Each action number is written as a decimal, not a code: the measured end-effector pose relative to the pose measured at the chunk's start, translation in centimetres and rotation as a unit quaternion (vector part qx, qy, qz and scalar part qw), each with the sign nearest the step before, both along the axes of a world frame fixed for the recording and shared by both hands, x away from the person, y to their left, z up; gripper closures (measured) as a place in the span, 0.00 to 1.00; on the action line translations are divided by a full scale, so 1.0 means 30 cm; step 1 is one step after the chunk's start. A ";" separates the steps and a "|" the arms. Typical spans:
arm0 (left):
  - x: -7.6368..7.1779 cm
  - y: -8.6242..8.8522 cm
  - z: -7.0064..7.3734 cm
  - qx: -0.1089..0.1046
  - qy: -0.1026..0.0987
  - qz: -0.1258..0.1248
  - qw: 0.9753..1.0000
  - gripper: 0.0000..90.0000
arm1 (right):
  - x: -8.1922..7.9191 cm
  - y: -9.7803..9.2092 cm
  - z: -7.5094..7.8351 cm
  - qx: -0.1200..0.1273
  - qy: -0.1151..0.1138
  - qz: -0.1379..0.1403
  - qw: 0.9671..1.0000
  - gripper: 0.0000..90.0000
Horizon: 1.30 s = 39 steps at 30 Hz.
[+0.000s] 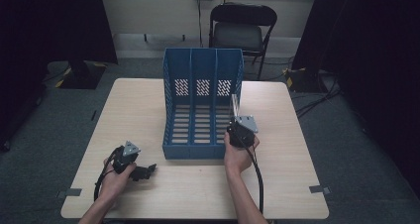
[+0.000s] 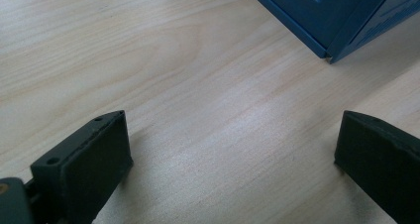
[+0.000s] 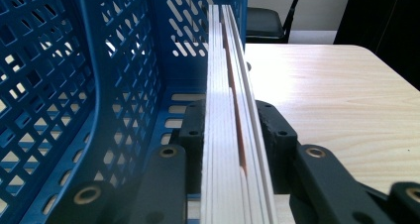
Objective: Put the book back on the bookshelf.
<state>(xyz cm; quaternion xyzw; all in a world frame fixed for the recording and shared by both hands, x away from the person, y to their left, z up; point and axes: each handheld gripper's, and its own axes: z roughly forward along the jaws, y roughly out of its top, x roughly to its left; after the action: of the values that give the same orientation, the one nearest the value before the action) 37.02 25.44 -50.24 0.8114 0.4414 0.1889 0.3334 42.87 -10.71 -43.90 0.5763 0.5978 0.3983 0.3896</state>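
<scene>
Clamping a thin stack of white booklets [image 3: 233, 135] on edge, the right gripper [image 1: 241, 130] holds it over the right compartment of the blue file rack [image 1: 173, 110]. The stack could snag the rack's right wall and splay. The left gripper [image 1: 143, 172] rests released on the table [image 1: 148, 100]. Covers stay unreadable.

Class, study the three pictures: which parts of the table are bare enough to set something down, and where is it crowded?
Bare wood lies left of the blue file rack out to the table edge, right of it past the right gripper, and along the near edge between the forearms. It is crowded at the rack's right compartment, where that gripper holds a thin booklet stack, and around the open left gripper.
</scene>
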 end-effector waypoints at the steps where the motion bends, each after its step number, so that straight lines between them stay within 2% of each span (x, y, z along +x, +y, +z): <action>1: -0.001 -0.001 0.000 -0.002 0.001 0.002 1.000 0.00 | 0.000 0.000 0.000 -0.002 0.000 0.000 1.000 0.75; 4: -0.001 -0.001 0.000 -0.002 0.001 0.002 1.000 0.00 | 0.001 0.000 0.001 -0.005 0.000 -0.001 1.000 0.74; 9: -0.001 -0.001 -0.001 -0.002 0.001 0.002 1.000 0.00 | 0.002 -0.004 0.007 -0.008 0.000 0.004 1.000 0.66; 16: -0.004 -0.002 -0.001 -0.004 0.000 0.004 1.000 0.00 | 0.004 -0.013 0.008 0.017 0.009 0.005 1.000 0.54; 19: -0.003 -0.001 0.000 0.000 0.002 0.001 1.000 0.00 | 0.006 -0.014 0.007 0.019 0.008 0.008 1.000 0.50; 22: -0.004 -0.004 -0.002 -0.007 0.000 0.006 1.000 0.00 | 0.008 -0.016 0.007 0.021 0.007 0.011 1.000 0.48; 25: -0.004 -0.003 -0.001 -0.005 0.000 0.005 1.000 0.00 | 0.008 -0.018 0.008 0.024 0.000 0.016 1.000 0.46; 29: -0.003 -0.001 0.000 -0.001 0.002 0.002 1.000 0.00 | 0.008 -0.018 0.009 0.028 0.005 0.024 0.999 0.44; 31: -0.004 -0.004 -0.001 -0.006 0.000 0.006 1.000 0.00 | 0.007 -0.017 0.008 0.027 0.004 0.024 0.999 0.43; 39: -0.004 -0.003 -0.001 -0.005 0.001 0.004 1.000 0.00 | -0.001 -0.025 0.021 0.033 -0.004 0.051 0.998 0.35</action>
<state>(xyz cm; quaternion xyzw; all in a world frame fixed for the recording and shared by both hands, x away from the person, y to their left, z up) 36.90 25.36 -50.26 0.8079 0.4461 0.1878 0.3361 42.84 -11.45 -43.27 0.5556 0.6116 0.4394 0.3523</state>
